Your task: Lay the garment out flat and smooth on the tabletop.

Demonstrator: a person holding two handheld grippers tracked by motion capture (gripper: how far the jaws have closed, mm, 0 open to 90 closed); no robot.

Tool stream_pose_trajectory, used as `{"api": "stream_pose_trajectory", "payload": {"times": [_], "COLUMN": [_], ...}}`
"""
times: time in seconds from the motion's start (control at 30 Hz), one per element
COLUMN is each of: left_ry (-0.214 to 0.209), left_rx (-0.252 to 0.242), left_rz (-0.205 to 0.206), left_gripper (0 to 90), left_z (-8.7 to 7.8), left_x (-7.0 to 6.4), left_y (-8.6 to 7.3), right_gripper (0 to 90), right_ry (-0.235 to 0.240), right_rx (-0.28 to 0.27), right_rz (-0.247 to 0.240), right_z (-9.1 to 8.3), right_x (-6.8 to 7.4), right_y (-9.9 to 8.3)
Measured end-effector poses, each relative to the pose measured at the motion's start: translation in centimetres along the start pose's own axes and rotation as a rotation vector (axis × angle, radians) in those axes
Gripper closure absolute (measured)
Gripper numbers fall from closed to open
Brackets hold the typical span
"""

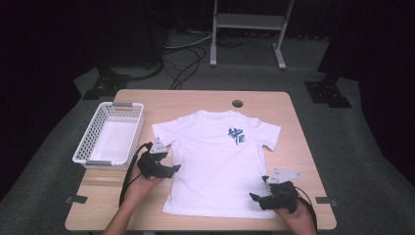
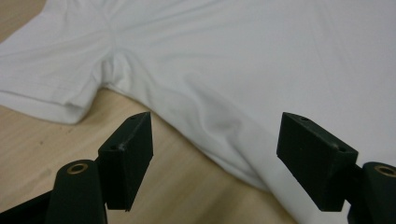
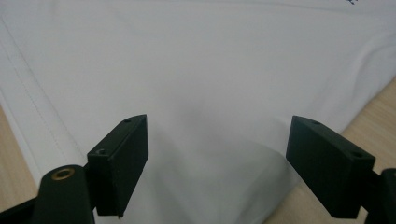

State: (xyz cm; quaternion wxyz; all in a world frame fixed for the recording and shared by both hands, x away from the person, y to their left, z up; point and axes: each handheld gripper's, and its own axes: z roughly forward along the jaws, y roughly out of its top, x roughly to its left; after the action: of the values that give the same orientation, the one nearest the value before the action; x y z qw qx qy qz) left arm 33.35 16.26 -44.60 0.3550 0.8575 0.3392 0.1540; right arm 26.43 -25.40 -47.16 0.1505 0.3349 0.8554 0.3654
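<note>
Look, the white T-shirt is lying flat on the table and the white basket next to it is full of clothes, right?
Not quite. The white basket is empty, as the high view shows. The white T-shirt does lie flat on the table next to it.

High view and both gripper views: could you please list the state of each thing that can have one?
T-shirt: spread flat, print side up, ungripped.
Basket: upright, empty.
Left gripper: jaws open at the shirt's side edge.
Right gripper: jaws open over the hem corner.
</note>
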Motion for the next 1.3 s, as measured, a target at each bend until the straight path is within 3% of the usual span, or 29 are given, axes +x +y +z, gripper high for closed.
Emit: {"api": "stream_pose_trajectory", "payload": {"times": [0.1, 0.3, 0.5, 0.6, 0.83, 0.93, 1.07, 1.3], "left_ry": [0.006, -0.043, 0.01, 0.023, -0.003, -0.005, -0.01, -0.001], "left_rx": [0.014, -0.001, 0.063, 0.067, 0.068, 0.048, 0.005, -0.027], "left_rz": [0.035, 0.067, 0.208, 0.243, 0.234, 0.206, 0.14, 0.113], "left_gripper": [26.9, 23.2, 22.7, 22.7, 21.4, 20.8, 19.6, 19.3], "left_z": [-0.8, -2.0, -1.5, -1.6, -2.4, -2.7, -3.1, -3.5], "left_x": [-0.8, -2.2, -4.2, -4.8, -5.3, -4.9, -4.0, -3.4], "left_y": [-1.3, -3.1, -3.9, -4.2, -5.0, -5.3, -5.4, -5.0], "right_gripper": [20.7, 20.7, 20.7, 20.7, 20.7, 20.7, 20.3, 19.9], "right_ry": [-0.008, -0.013, -0.032, -0.041, -0.02, -0.013, 0.003, -0.006], "right_rx": [-0.002, 0.0, 0.013, 0.023, 0.018, 0.014, -0.028, -0.062], "right_rz": [0.007, -0.003, -0.021, -0.034, -0.007, 0.006, 0.063, 0.101], "right_z": [-0.5, -0.6, -0.4, -0.4, -0.9, -1.2, -1.9, -3.4], "right_x": [0.2, 0.7, 1.0, 1.2, 1.2, 1.0, 0.2, -0.5], "right_y": [-0.6, -1.0, -1.2, -1.5, -2.1, -2.4, -2.7, -3.5]}}
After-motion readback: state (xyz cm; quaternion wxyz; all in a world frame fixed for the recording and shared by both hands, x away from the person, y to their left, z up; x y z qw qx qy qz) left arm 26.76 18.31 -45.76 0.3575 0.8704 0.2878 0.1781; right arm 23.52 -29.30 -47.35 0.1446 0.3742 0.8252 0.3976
